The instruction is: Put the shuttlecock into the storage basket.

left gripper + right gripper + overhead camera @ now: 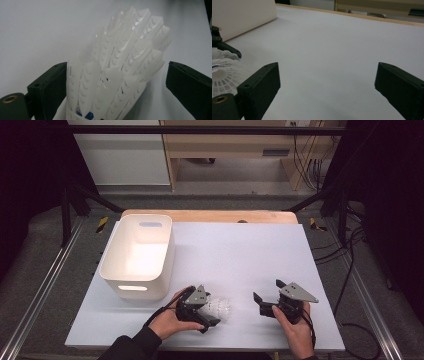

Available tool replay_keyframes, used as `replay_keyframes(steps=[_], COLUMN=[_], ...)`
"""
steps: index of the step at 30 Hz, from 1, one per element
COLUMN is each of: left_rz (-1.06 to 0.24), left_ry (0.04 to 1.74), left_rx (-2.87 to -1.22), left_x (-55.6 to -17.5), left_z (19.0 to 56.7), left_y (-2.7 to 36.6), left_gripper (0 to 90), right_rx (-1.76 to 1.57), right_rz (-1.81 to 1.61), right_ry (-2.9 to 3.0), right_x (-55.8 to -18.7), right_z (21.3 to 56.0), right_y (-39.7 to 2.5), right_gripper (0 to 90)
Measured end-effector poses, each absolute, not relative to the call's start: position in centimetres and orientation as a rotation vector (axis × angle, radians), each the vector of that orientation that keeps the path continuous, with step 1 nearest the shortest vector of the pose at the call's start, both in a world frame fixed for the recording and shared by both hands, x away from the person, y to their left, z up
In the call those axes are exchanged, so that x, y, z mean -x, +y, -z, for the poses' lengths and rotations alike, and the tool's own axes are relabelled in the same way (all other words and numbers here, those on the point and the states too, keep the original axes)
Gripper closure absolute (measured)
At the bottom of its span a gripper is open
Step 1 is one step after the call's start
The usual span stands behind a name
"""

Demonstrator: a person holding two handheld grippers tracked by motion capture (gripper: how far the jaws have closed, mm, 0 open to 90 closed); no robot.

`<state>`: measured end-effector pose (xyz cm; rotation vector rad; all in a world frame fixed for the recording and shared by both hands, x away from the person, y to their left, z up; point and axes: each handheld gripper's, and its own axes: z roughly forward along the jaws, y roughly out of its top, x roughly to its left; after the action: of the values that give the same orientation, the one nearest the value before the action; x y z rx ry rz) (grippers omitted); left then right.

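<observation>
A white plastic shuttlecock (221, 308) lies on its side on the white table (235, 255), near the front edge. My left gripper (212, 307) is open, with a jaw on either side of the shuttlecock. In the left gripper view the shuttlecock's skirt (117, 72) lies against the left jaw, with a gap to the right jaw. My right gripper (268, 291) hovers open to the right of it, low over the table and holding nothing. The right gripper view shows the shuttlecock (222, 75) at its left edge, beyond the open right gripper (328, 66).
A white plastic bin (137, 252) with handle slots stands on the table's left side, just behind the left hand; its wall (242, 15) shows in the right gripper view. A wooden edge (210, 215) runs along the table's far side.
</observation>
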<state>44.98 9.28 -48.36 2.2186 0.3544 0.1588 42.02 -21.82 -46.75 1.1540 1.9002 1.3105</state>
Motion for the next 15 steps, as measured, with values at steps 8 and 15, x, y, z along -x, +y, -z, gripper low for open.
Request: replay_keyframes(steps=[8, 15], left_rz=[-0.152, -0.152], left_ry=[0.365, 0.342], left_rx=[-2.21, -2.201], left_x=[-45.22, -44.94], left_z=[48.55, 48.17], left_y=[9.18, 8.6], left_gripper=[5.7, 6.4], right_rx=[-1.156, -1.152], right_rz=[-1.308, -1.308], right_ry=[1.903, 1.904], right_x=[-41.99, -42.01], right_z=[46.76, 46.78], right_y=[-21.82, -21.81], right_gripper=[6.4, 6.4])
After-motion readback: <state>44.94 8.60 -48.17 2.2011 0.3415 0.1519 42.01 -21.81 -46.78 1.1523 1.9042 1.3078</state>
